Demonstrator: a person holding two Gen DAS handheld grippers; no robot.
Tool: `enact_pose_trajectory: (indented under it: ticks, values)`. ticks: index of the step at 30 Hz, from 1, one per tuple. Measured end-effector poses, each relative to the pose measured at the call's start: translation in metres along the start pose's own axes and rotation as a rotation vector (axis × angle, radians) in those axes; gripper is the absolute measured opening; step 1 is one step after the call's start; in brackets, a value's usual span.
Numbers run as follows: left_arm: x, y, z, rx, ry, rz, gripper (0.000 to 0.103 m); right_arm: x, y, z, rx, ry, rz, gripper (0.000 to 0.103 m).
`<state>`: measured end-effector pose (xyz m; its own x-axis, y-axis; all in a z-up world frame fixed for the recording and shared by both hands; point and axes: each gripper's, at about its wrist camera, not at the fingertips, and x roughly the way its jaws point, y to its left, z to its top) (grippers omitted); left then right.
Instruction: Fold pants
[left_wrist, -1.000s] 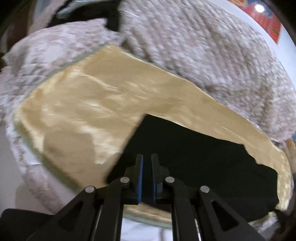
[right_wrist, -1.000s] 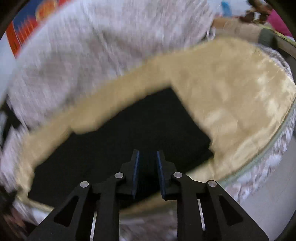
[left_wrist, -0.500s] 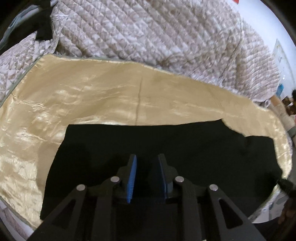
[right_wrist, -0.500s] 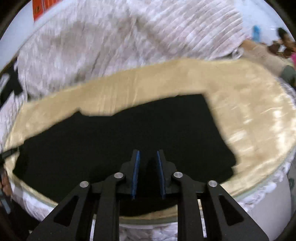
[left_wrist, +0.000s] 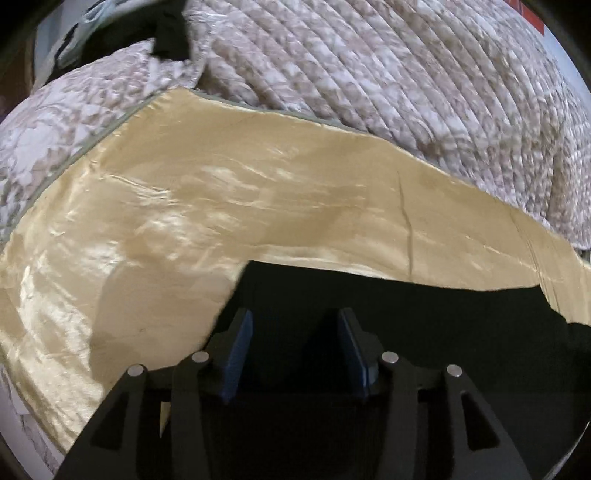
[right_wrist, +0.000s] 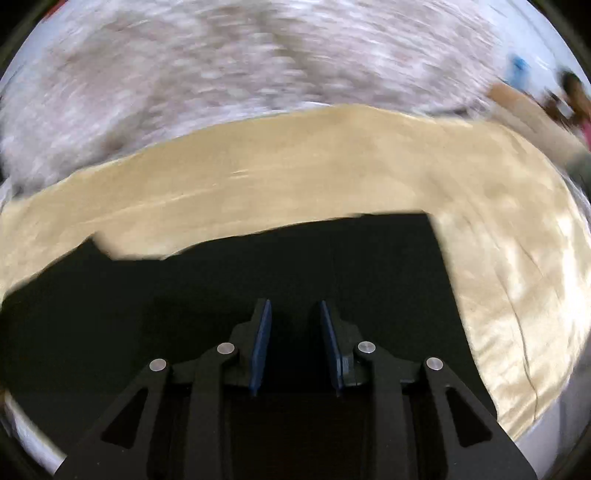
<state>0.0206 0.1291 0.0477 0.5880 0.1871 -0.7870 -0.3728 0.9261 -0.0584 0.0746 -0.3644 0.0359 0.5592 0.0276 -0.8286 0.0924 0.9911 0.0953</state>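
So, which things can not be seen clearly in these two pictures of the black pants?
- Left wrist view: the near edge of the black pants is hidden behind the left gripper, whose jaws are opening.
- Right wrist view: the quilt pattern and the room corner are lost to motion blur.
- Both views: folds and seams in the pants are too dark; the gold sheet is cut off by the lens rim.

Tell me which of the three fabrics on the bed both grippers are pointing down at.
The black pants, lying flat on the shiny gold sheet. The quilted beige-and-white bedspread lies farther back. The left gripper and the right gripper are over black cloth.
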Motion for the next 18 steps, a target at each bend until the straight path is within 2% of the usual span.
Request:
enact_pose_trajectory:
  ticks: [1, 3, 5, 7, 11, 14, 18]
  values:
    - [-0.004, 0.002, -0.001, -0.004, -0.007, 0.007, 0.051, -0.002, -0.008, 0.001, 0.055, -0.005, 0.041, 0.028]
    - [-0.014, 0.000, -0.004, 0.001, -0.024, -0.021, 0.049, -0.013, -0.010, -0.001, 0.075, -0.038, 0.031, 0.028]
    - [-0.025, -0.013, -0.014, 0.043, -0.045, -0.078, 0.049, -0.023, 0.001, -0.008, 0.030, -0.064, 0.039, 0.028]
    - [-0.032, -0.033, -0.028, 0.117, -0.055, -0.118, 0.049, -0.029, 0.020, -0.018, -0.022, -0.058, 0.114, 0.028]
    - [-0.043, -0.064, -0.054, 0.215, -0.045, -0.160, 0.050, -0.038, 0.074, -0.055, -0.194, -0.018, 0.192, 0.028]
    - [-0.051, -0.073, -0.072, 0.239, -0.031, -0.174, 0.050, -0.047, 0.104, -0.083, -0.290, -0.009, 0.229, 0.029]
    - [-0.053, -0.078, -0.094, 0.259, -0.004, -0.176, 0.051, -0.062, 0.125, -0.113, -0.349, -0.046, 0.276, 0.040]
